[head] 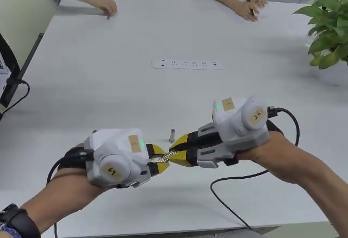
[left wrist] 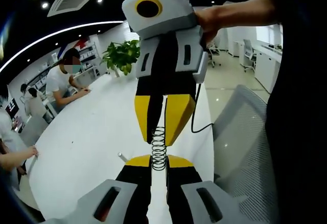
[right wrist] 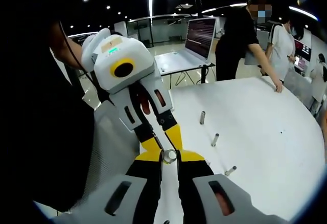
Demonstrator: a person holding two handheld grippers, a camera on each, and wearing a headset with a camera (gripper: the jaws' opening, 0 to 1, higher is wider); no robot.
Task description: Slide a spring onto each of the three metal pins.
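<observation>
A small metal spring hangs in the air between the two grippers, low over the white table. My left gripper is shut on its one end and my right gripper on the other, tips nearly touching. In the left gripper view the spring runs from my own jaws up into the right gripper. The right gripper view has the spring end-on. Three short metal pins stand bare on the table beyond; one pin is just behind the tips.
A white power strip lies mid-table. A potted plant stands at the right edge. Other people's hands rest on the far edge. A black cable trails from the right gripper toward the front edge.
</observation>
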